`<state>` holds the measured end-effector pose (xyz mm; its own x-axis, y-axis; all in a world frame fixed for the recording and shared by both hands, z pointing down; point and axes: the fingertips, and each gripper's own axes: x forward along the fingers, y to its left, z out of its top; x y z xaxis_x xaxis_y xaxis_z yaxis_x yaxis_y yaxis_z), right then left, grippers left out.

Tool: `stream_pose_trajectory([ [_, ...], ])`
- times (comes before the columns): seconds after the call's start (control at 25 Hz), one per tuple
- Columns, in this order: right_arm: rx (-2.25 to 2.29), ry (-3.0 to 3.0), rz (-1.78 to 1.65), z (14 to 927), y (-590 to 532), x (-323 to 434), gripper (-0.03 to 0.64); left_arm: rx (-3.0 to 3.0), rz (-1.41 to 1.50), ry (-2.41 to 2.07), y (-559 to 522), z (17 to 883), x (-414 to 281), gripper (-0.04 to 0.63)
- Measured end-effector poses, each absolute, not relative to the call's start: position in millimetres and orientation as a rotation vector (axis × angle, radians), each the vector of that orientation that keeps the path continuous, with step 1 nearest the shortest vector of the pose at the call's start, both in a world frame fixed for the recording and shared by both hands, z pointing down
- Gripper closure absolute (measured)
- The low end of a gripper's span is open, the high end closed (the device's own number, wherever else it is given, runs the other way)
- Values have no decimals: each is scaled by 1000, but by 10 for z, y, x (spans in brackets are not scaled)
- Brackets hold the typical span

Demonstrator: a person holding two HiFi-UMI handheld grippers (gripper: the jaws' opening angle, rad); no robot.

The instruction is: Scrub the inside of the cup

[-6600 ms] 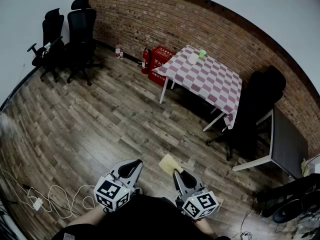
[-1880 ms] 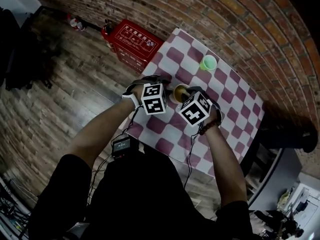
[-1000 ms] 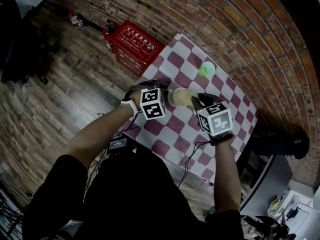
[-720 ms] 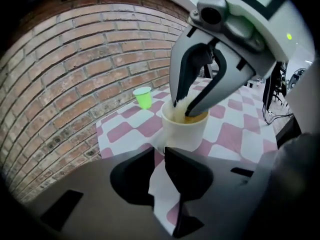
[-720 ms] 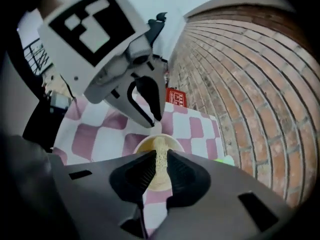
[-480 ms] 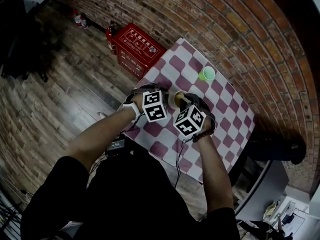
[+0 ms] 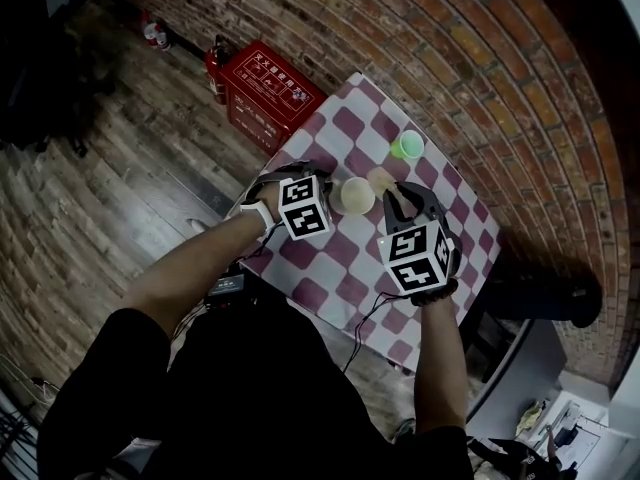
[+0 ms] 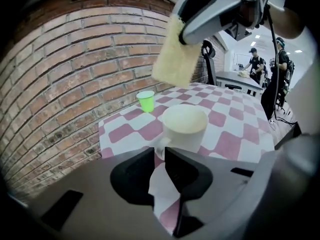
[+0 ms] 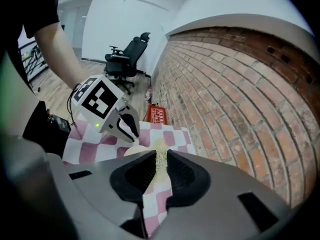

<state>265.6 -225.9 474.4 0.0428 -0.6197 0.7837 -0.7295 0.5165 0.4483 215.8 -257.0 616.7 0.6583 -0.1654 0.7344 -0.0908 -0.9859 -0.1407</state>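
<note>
Got cup [image 7: 352, 196] upright on checkered bench [image 7: 330, 293], handle clamped in left gripper [image 8: 159, 154]. Pinching sponge [image 8: 175, 59] in right gripper [image 9: 161, 164], up above cup rim, clear of it, not touching. Small green cup [image 7: 406, 146] further back.

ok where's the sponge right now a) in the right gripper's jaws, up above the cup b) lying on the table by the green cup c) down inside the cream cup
A: the right gripper pinches the sponge in the air above the cup.
</note>
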Motion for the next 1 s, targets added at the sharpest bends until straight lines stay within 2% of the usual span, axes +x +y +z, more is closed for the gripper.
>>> stream_pose_trajectory([
  [0.28,1084,-1590,439,5842,-2266,2538,543,-2829,-1286,262,-2503,6189,2158,520],
  [0.44,1064,-1498,454,6097,-2316,2578,543,-2869,-1286,300,-2510,6173,2165,520],
  [0.6,1082,-1478,387,5807,-2296,2666,541,-2880,-1245,323,-2525,6133,2145,520],
  [0.88,1327,-1562,287,4576,-2289,3038,543,-2907,-1227,344,-2542,6113,2124,520],
  [1.0,1259,-1625,275,4479,-2277,2907,542,-2913,-1219,351,-2545,6109,2128,520],
])
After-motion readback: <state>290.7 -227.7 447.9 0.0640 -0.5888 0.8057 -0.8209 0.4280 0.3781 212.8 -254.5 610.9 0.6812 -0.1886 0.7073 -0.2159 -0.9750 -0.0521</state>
